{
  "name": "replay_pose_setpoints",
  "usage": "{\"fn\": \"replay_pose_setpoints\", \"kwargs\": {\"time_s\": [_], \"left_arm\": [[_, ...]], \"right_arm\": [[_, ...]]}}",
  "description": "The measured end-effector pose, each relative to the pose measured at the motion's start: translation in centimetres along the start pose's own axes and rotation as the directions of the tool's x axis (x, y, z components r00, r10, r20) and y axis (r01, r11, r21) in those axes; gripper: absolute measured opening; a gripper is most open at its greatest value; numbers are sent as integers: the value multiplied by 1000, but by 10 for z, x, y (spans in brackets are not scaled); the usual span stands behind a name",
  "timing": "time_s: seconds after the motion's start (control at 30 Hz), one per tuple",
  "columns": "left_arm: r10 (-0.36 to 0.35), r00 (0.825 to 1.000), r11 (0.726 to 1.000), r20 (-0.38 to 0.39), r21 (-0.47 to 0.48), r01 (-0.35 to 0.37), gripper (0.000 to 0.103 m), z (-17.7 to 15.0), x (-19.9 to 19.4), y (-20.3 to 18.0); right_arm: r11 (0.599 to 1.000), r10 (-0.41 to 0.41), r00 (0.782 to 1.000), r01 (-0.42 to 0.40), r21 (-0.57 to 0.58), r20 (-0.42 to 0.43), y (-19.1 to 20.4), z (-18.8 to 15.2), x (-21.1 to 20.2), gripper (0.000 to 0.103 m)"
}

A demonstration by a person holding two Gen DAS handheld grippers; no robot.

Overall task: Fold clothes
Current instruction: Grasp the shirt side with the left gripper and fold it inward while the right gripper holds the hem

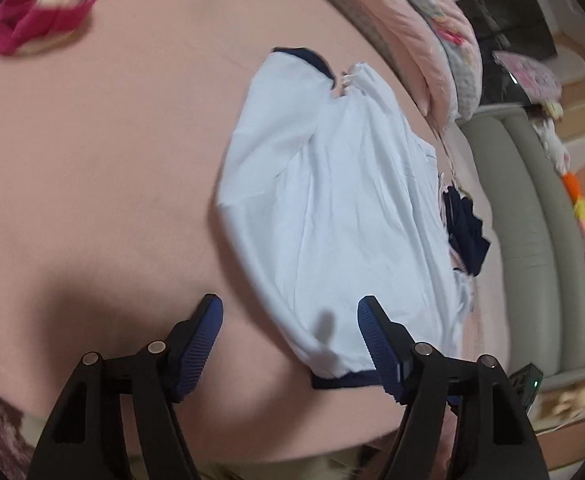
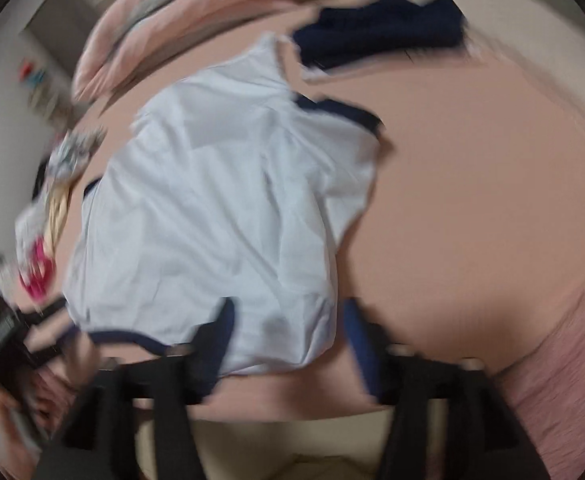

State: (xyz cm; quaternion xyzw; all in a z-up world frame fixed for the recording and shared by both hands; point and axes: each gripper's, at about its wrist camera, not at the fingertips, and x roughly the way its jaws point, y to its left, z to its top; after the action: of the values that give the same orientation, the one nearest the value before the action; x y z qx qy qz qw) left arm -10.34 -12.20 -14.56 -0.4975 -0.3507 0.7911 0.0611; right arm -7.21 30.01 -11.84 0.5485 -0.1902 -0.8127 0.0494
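Observation:
A pale blue-white shirt (image 1: 324,208) with navy trim lies partly folded on the pink bed sheet (image 1: 92,184). In the left wrist view my left gripper (image 1: 290,314) stands open just above the shirt's near navy-trimmed edge; nothing is between its blue pads (image 1: 198,344). In the blurred right wrist view the same shirt (image 2: 212,216) fills the middle. My right gripper (image 2: 288,324) is open over the shirt's near rounded corner, with the cloth lying loose under the gap and its pads not pressing on it. The left gripper (image 2: 16,332) shows at the left edge of that view.
A dark navy garment (image 2: 380,36) lies beyond the shirt. A pink-and-cream cloth (image 1: 44,8) sits at the far left of the bed. A rolled pink quilt (image 1: 420,32) borders the far side. A grey padded bed edge (image 1: 532,216) and toys lie to the right.

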Motion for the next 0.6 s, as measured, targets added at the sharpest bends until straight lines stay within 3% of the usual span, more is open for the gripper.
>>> {"fn": "replay_pose_setpoints", "kwargs": {"time_s": [0.07,0.1,0.13,0.17,0.2,0.23,0.33,0.43,0.5,0.6], "left_arm": [[22,1000,998,21,54,-23,68,1,6,-8],[16,999,998,32,58,-18,68,6,9,-12],[9,999,998,44,60,-12,61,11,13,-16],[-3,998,999,55,48,0,29,14,15,-16],[7,999,1000,48,29,-9,7,19,14,-13],[19,999,1000,40,9,-19,2,24,12,-9],[-94,991,996,95,1,94,2,23,-20,-16],[-120,977,993,178,32,117,2,14,-69,-20],[-117,982,993,147,2,118,2,8,-72,-10],[-74,995,996,63,-46,77,2,0,-46,4]], "right_arm": [[1000,1,1000,-1,-6,11,0,-4,15,63],[998,-23,999,25,-56,35,7,-2,17,58],[992,-52,998,55,-114,36,16,1,20,45],[984,-83,995,89,-153,46,23,4,23,32],[986,-65,997,70,-153,43,25,8,24,9],[989,-33,999,38,-144,36,25,13,25,7],[996,35,997,-29,-85,68,23,23,9,6],[992,120,974,-110,-58,193,19,22,-37,6],[992,124,974,-120,-32,191,11,15,-47,6],[995,91,991,-93,19,102,-4,5,-17,7]]}}
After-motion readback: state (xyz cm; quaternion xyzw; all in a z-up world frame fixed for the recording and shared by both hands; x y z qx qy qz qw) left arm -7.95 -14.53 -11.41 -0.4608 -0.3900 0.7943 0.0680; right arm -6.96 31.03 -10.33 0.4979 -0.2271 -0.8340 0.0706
